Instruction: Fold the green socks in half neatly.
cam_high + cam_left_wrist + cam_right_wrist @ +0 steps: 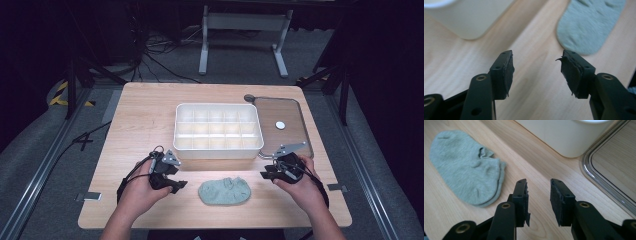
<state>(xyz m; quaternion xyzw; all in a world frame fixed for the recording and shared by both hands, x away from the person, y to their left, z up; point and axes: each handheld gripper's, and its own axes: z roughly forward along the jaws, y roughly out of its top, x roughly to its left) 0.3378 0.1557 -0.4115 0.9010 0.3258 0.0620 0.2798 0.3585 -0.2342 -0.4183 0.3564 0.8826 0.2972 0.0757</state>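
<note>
A white divided box (218,130) sits beyond both grippers with its compartments bare; beside it, beyond the right gripper (274,171), lies a flat lid (282,125). The grey-green sock (225,191) lies flat on the table (145,110) between the two grippers, just beside each, touching neither. The left gripper (177,181) has its jaws wide apart over bare wood; the right gripper's jaws stand narrower, also open and holding nothing.

A recording lab, not a home

We see a light wooden table (150,115) alone on grey carpet, hemmed in by black metal frame rails (35,170), loose cables (160,60) on the floor, hazard tape (60,95), and darkness all around.
</note>
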